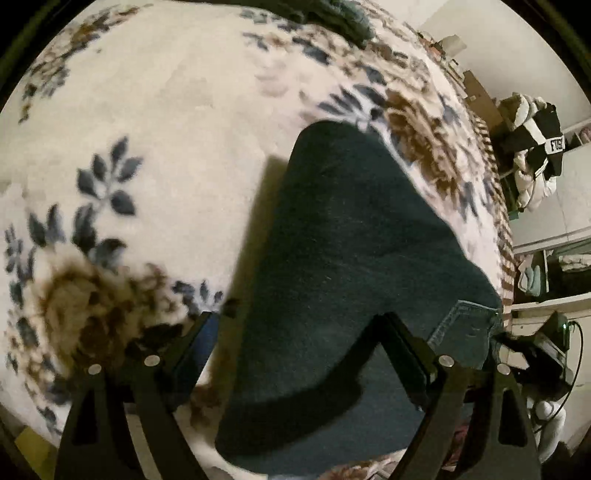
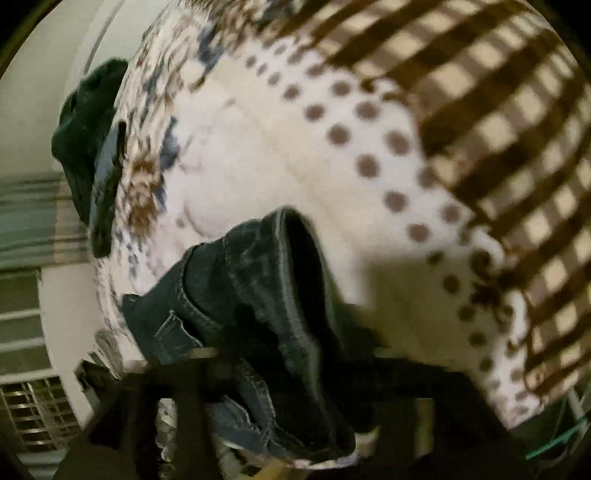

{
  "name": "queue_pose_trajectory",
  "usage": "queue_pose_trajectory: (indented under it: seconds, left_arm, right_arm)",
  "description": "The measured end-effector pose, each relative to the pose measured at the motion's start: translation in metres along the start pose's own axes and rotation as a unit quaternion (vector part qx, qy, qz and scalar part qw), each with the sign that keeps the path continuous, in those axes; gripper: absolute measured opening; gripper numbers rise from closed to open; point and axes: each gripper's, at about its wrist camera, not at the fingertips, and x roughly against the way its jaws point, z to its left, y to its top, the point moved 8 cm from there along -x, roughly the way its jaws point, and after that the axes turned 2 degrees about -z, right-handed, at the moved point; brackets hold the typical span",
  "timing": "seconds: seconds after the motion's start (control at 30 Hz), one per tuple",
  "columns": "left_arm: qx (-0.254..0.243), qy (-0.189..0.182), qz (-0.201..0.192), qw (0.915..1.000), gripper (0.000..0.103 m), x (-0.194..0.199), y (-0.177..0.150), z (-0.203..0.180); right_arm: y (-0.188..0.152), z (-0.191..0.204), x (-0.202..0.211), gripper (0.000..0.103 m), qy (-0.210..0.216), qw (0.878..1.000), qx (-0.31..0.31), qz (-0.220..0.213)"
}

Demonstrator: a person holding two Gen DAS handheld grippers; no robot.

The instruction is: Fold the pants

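Observation:
Dark blue jeans (image 1: 351, 258) lie on a cream floral blanket (image 1: 155, 110). In the left wrist view a lifted flap of the jeans hangs between my left gripper's (image 1: 295, 325) spread black fingers (image 1: 402, 339); the jaws stand wide apart and hold nothing that I can see. In the right wrist view the jeans' waistband and belt loops (image 2: 266, 288) bunch up just ahead of my right gripper (image 2: 291, 362). That view is badly blurred, and its fingers show only as dark smears, so their state is unclear.
A second dark garment (image 2: 88, 147) lies at the blanket's far edge, also in the left view (image 1: 340, 18). A brown checked cover (image 2: 498, 129) borders the blanket. Clothes (image 1: 535, 147) and shelves stand to the right of the bed.

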Motion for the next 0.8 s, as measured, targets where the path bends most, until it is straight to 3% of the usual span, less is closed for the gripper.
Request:
queue_pose_trajectory:
  seconds: [0.07,0.17,0.33,0.47,0.57,0.63,0.7,0.8]
  left_arm:
    - [0.003,-0.008,-0.008,0.9999,0.088,0.012,-0.004,-0.003]
    - [0.012,-0.03,-0.003,0.9995,0.088,0.014,-0.015,-0.01]
    - [0.004,0.002,-0.006,1.0,0.088,0.001,-0.025,-0.005]
    - [0.012,0.002,-0.004,0.9999,0.088,-0.003,-0.025,-0.001]
    - [0.015,-0.002,0.007,0.9999,0.088,-0.01,-0.026,0.002]
    - [0.022,-0.014,0.019,0.9995,0.088,-0.016,-0.028,0.006]
    - [0.031,-0.023,0.019,0.9991,0.088,-0.018,-0.029,0.009]
    - [0.036,-0.033,0.016,0.9987,0.088,-0.018,-0.029,0.01]
  right_arm:
    - [-0.008,-0.001,0.019,0.092,0.016,1.0,0.002,-0.026]
    - [-0.038,-0.011,0.03,0.092,0.013,1.0,-0.02,-0.016]
    - [-0.098,-0.027,0.009,0.092,0.079,0.99,-0.112,0.034]
    - [-0.103,-0.011,-0.029,0.088,0.136,0.982,-0.131,0.027]
    - [-0.097,0.005,-0.061,0.089,0.127,0.986,-0.1,0.034]
    - [-0.092,0.015,-0.067,0.099,0.138,0.985,-0.101,0.023]
    - [-0.089,0.024,-0.068,0.099,0.148,0.984,-0.097,0.018]
    - [-0.086,0.035,-0.059,0.098,0.195,0.976,-0.096,0.0]
